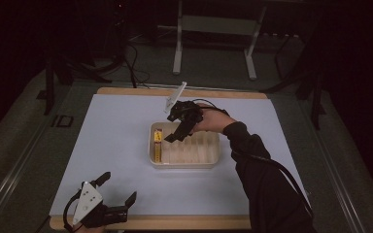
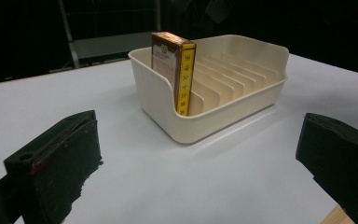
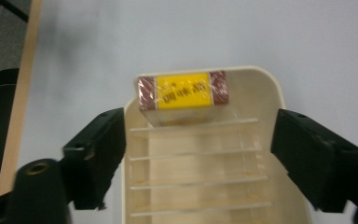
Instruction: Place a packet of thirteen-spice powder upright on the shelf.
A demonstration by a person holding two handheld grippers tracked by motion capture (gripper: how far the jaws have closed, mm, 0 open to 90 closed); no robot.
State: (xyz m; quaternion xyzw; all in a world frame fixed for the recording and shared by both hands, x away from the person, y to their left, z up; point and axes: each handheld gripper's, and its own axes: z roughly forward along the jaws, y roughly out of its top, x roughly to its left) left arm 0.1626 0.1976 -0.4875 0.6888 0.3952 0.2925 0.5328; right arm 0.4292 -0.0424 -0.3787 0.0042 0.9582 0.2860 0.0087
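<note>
While poised over the cream slotted tray [image 1: 184,160], right gripper [image 1: 175,132] tilted down toward the tray's inside, both black jaws spread wide and holding nothing. Directly ahead of those jaws in the right gripper view: a small box [image 3: 182,91] with a yellow face and dark red ends, standing on edge in the tray's [image 3: 279,93] end slot, past the jaw tips and apart from them. Between the jaws and below them, a row of thin dividers [image 3: 196,154] crossing the tray floor, the slots nearer than the box vacant. Right hand [image 1: 212,120] wrapped around the gripper body, dark sleeve [image 1: 262,184] trailing back toward the table's near edge, grey plate [image 1: 176,97] sticking up from the gripper top.

Well off from the tray, at the near left corner of the white table [image 1: 126,126]: left gripper [image 1: 118,189], jaws likewise parted wide and gripping nothing. Seen from between its jaws in the left gripper view, tray [image 2: 223,112] ahead and well apart, box [image 2: 177,70] upright in the slot at the tray end nearest this gripper, yellow narrow side facing it.
</note>
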